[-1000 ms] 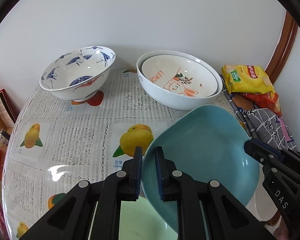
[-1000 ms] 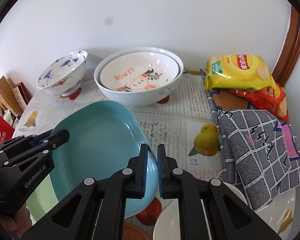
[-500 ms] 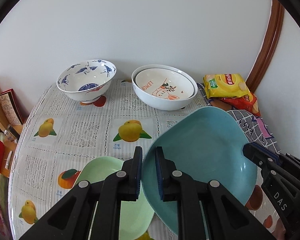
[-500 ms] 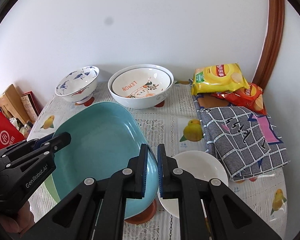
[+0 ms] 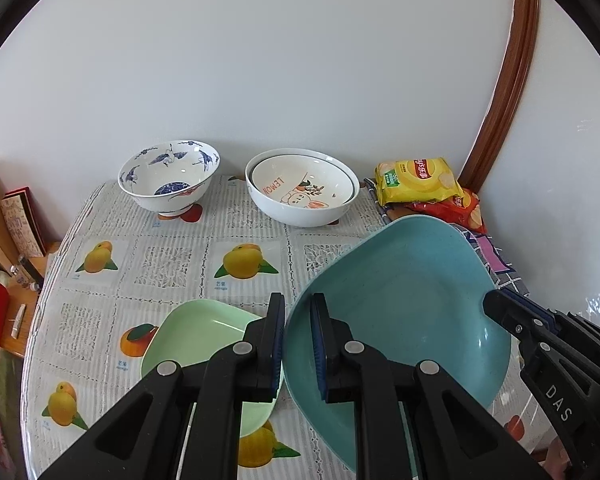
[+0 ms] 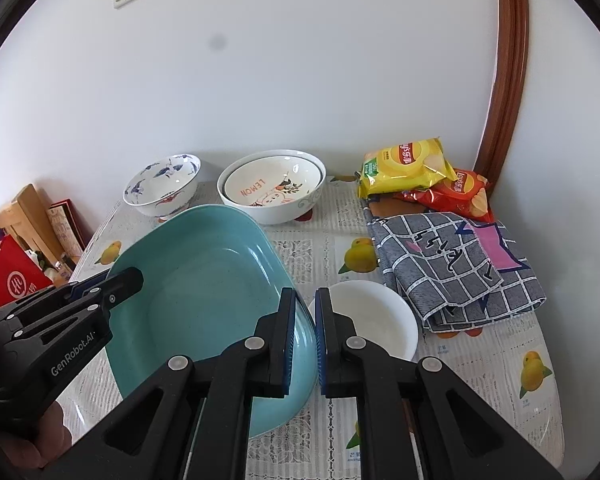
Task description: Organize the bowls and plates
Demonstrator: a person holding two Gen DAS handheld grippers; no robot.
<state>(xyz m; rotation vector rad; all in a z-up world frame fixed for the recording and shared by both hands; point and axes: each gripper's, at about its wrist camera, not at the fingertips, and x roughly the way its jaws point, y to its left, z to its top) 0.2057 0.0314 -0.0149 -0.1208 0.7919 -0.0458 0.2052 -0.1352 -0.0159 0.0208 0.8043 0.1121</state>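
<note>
Both grippers hold one large teal plate (image 5: 404, 320) in the air over the table. My left gripper (image 5: 297, 344) is shut on its left rim. My right gripper (image 6: 305, 340) is shut on its right rim (image 6: 300, 320). A light green plate (image 5: 196, 340) lies on the table under the left gripper. A small white plate (image 6: 376, 316) lies to the right of the teal plate. A blue-and-white bowl (image 5: 168, 178) and two nested white bowls with a rabbit print (image 5: 302, 188) stand at the back.
Yellow and red chip bags (image 6: 408, 168) and a folded checked cloth (image 6: 452, 264) lie at the back right. Books and red boxes (image 6: 24, 248) stand beyond the table's left edge. The wall is close behind the bowls.
Both grippers have lifted the teal plate and pulled back from the bowls. The green plate and the white plate have come into view below.
</note>
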